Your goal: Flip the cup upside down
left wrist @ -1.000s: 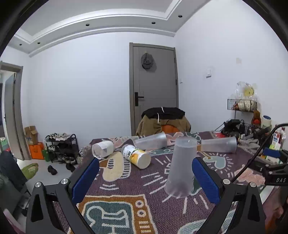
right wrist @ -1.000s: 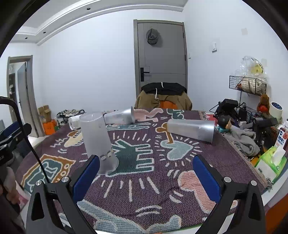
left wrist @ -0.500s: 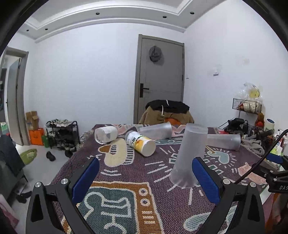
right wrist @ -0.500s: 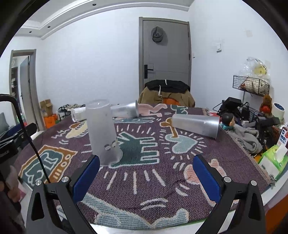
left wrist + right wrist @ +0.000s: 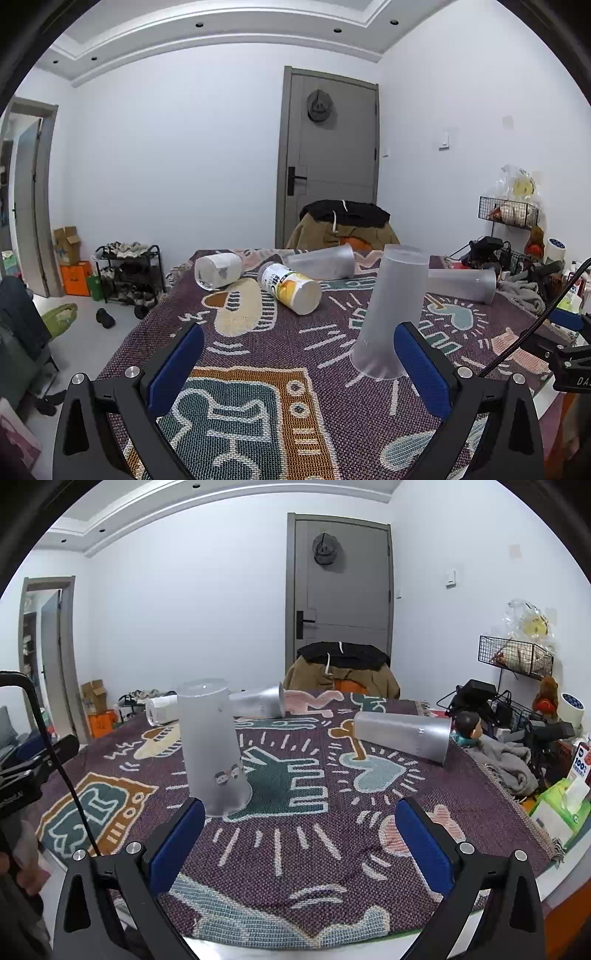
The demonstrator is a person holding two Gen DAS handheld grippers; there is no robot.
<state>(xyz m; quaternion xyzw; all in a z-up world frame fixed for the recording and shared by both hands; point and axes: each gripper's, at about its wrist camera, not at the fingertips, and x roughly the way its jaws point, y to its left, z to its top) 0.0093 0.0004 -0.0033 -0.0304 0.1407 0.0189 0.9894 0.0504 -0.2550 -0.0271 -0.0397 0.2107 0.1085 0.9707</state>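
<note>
My left gripper (image 5: pixel 298 363) has its blue-padded fingers (image 5: pixel 176 363) spread wide, nothing between them. My right gripper (image 5: pixel 300 843) is spread just as wide, with nothing in it either. The frosted cup (image 5: pixel 391 314) stands upside down on the patterned cloth (image 5: pixel 258 413) of the table, wide mouth down, closed base on top. From my left wrist it sits near the front right of the table, just beside my right-hand pad but not clamped by it. From my right wrist the same cup (image 5: pixel 214 749) stands toward the front left, behind my left-hand pad. Toward the far edge lie a second frosted cup (image 5: pixel 321 261) on its side, a yellow-labelled can (image 5: pixel 290 288) and a white-labelled jar (image 5: pixel 218 269). A third frosted cup (image 5: pixel 402 734) lies on its side toward the right edge.
</note>
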